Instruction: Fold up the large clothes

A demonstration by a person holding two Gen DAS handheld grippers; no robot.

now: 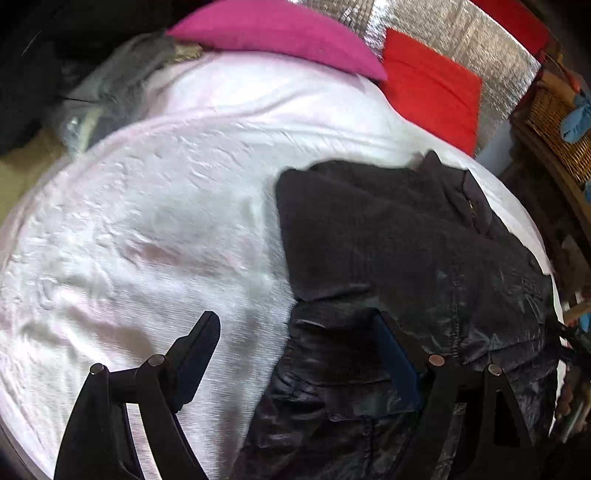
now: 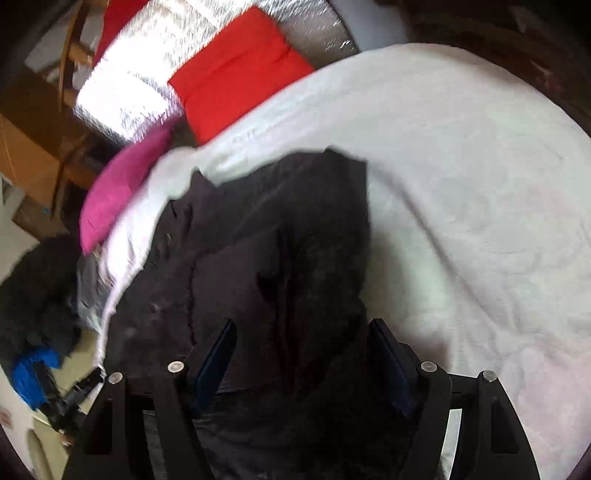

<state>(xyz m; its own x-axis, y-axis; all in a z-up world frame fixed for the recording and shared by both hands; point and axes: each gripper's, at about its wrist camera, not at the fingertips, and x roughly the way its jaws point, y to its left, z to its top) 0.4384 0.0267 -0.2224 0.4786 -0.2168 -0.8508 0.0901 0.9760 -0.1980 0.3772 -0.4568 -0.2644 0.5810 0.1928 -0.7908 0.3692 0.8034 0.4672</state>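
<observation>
A black padded jacket lies on a bed covered by a white blanket, partly folded over itself. My left gripper is open above the jacket's near left edge, one finger over the blanket and one over the jacket, holding nothing. In the right wrist view the jacket stretches away from me on the white blanket. My right gripper is open and hovers over the jacket's near end, both fingers above the dark cloth.
A pink pillow and a red pillow lie at the bed's head against a silver foil panel. Grey clothes are piled at the far left. A wicker basket stands right. Dark and blue clothes lie on the floor.
</observation>
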